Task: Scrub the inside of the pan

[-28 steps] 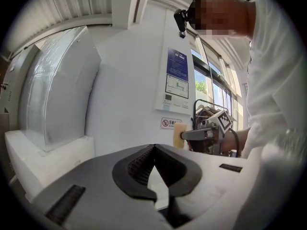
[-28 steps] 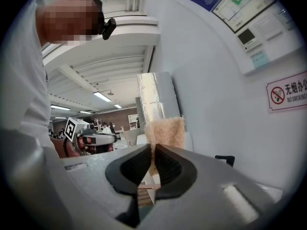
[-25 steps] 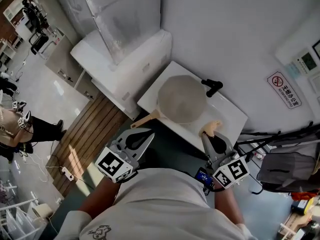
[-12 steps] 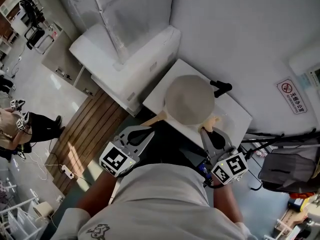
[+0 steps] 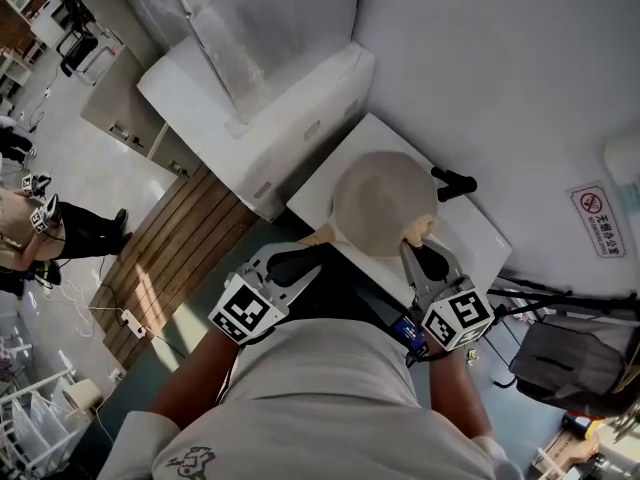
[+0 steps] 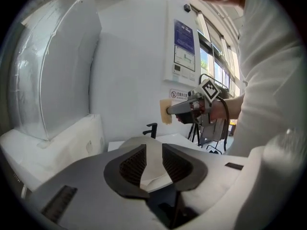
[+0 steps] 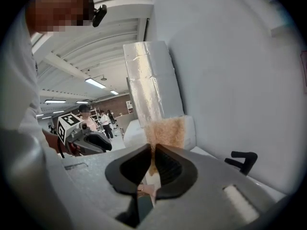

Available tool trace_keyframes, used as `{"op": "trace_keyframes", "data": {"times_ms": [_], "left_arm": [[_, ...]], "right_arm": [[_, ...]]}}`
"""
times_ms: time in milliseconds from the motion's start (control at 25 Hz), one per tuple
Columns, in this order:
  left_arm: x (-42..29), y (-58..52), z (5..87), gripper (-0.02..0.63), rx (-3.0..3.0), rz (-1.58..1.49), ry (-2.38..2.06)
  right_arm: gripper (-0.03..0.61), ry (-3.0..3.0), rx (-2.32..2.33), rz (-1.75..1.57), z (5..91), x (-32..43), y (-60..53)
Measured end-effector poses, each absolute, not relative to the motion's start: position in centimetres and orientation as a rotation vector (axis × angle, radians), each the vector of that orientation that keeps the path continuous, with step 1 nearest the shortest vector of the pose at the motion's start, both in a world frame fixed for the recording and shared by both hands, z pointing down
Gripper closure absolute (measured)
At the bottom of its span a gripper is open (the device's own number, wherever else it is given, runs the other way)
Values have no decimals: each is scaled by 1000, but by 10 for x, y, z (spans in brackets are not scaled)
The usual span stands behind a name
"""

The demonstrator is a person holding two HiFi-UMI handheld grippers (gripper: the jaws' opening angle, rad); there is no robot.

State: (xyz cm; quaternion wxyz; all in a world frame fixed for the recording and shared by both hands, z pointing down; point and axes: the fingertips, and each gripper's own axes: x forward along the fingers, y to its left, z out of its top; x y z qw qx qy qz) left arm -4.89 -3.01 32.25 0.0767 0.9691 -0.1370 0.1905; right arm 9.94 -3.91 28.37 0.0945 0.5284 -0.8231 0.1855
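A cream pan [image 5: 380, 198] with a wooden handle [image 5: 317, 236] sits in the white sink [image 5: 478, 230]. My left gripper [image 5: 314, 255] is just short of the handle's end. Its jaws have just been opening and stand open [image 6: 153, 150]; the pale handle [image 6: 154, 169] shows in the gap, with no pad pressing on it. My right gripper [image 5: 419, 250] is shut on a tan sponge [image 5: 421, 229], held at the pan's near right rim. In the right gripper view the sponge [image 7: 166, 133] sticks up past the fingertips [image 7: 153, 153].
A black faucet [image 5: 455, 182] stands at the sink's far side, close behind the pan. A white wrapped appliance [image 5: 255, 118] lies left of the sink. Wooden slats [image 5: 170, 258] cover the floor below it. A wall rises right behind the sink.
Both grippers have come down and forward toward the pan. The sponge now reaches the pan's rim. The left jaws have parted near the handle.
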Motion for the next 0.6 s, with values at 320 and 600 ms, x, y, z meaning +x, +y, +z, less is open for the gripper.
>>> {"op": "trace_keyframes", "data": {"times_ms": [320, 600], "left_arm": [[-28, -47, 374, 434, 2781, 741, -393], [-26, -55, 442, 399, 2687, 990, -371]], "right_arm": [[549, -2367, 1495, 640, 329, 134, -85], [549, -2312, 1471, 750, 378, 159, -108]]}}
